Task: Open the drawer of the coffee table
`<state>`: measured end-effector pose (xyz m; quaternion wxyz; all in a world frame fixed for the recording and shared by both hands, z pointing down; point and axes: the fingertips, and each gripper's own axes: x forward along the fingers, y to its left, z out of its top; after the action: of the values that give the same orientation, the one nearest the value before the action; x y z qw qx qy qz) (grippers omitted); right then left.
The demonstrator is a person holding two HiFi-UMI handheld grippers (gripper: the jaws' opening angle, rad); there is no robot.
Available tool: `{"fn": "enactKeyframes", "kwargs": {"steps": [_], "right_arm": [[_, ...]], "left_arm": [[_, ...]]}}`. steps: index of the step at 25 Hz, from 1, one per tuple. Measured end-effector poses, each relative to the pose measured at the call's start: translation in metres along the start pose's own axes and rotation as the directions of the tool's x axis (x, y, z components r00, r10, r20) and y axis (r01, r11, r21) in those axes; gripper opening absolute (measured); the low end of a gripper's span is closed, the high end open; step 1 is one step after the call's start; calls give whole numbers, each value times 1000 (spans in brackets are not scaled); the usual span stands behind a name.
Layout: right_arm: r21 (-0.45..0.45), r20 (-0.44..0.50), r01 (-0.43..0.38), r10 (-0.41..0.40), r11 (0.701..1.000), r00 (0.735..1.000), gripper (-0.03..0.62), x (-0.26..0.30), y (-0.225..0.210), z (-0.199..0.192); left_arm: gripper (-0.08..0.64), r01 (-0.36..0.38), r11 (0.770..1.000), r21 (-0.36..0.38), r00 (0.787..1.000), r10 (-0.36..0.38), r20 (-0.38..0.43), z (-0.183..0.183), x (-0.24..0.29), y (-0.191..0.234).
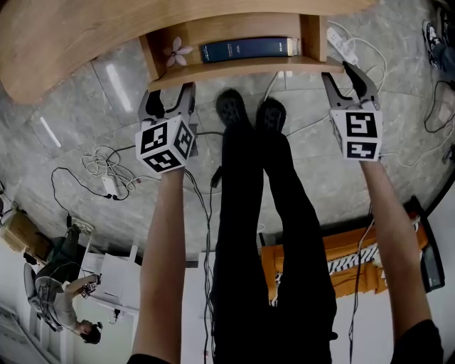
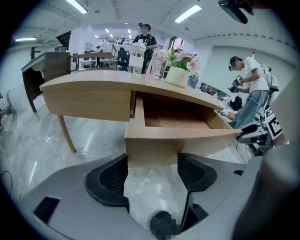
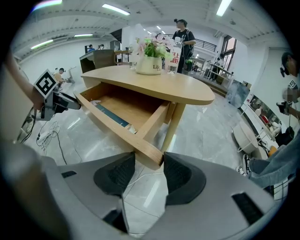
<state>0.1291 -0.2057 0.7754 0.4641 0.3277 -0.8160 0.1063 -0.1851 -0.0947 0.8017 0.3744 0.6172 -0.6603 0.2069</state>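
The coffee table (image 1: 71,43) stands at the far side, its drawer (image 1: 234,69) already drawn out toward me. It looks like stiff, fairly light wood that slides freely, best taken at the front panel's ends. The jaws of my left gripper (image 2: 151,166) and right gripper (image 3: 149,164) stand wide, each straddling a near corner, apparently clamping nothing.

I find all three views bright and evenly exposed. Light comes from ceiling strip lamps (image 2: 187,13), which show in both gripper views. The polished floor (image 1: 85,121) throws back pale streaks of glare. Shadows are soft and darken only in the recess beneath the table top (image 2: 117,77). Both gripper views bow heavily and fall to black at the corners. The left gripper (image 2: 152,161) and right gripper (image 3: 149,157) look soft, being too near for focus, while the background is sharp.
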Motion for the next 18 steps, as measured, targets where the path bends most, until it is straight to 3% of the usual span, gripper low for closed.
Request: {"fn": "enactKeyframes", "kwargs": {"steps": [18], "right_arm": [[7,-14,17,-17,1000,1000,192,7,2,-8]], "left_arm": [[336,13,1000,-4,1000,-13,-25,-9,9,-2]]}}
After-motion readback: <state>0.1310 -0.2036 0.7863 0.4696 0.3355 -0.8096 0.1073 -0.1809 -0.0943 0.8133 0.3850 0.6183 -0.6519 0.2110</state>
